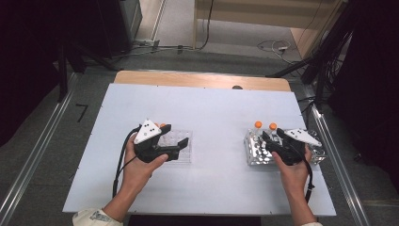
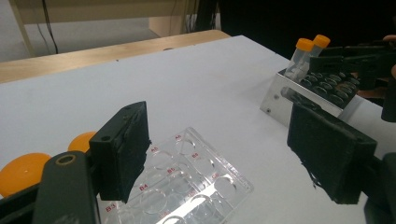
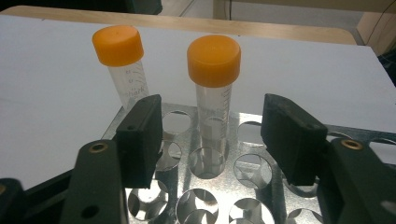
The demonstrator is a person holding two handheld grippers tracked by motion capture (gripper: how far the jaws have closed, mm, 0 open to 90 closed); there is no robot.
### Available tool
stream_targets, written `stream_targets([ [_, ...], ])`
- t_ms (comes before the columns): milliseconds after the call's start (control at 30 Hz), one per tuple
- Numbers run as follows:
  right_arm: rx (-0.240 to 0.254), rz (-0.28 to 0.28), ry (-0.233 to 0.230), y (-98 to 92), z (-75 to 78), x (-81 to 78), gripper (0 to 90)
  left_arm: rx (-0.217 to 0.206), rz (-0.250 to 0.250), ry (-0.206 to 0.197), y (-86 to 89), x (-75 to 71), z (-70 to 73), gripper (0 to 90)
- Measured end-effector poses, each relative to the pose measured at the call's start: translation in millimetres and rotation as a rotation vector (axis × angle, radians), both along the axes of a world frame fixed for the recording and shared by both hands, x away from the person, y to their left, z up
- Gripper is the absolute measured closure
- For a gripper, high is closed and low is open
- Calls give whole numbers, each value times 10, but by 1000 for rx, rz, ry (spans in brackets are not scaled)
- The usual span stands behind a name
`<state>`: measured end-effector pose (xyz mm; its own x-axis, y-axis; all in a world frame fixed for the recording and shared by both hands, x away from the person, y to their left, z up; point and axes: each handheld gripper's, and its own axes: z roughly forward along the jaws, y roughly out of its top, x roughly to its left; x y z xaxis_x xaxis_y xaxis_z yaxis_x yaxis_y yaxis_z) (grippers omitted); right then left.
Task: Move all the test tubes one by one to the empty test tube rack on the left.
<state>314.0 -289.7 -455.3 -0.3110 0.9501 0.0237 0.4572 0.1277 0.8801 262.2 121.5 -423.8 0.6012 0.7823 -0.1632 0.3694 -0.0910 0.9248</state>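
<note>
Black foam-padded jaws of my right gripper point(image 3: 210, 140) stand apart around a clear tube point(image 3: 213, 100) with a round orange cap, not touching it, upright in the shiny metal rack point(image 3: 261, 163). My left gripper point(image 2: 224, 158) gapes empty over the clear plastic well plate point(image 2: 187, 182).

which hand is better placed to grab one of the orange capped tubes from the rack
Right. The right gripper sits at the metal rack, jaws open either side of the nearer tube, pads not touching it. The left gripper is over the clear well plate, away from the rack.
</note>
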Motion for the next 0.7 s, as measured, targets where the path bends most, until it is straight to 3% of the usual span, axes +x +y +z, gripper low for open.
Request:
stream_targets([
  [700,-19,-1,-7,2,-57,71,663,5,-4,17,-18,8,-34,224],
])
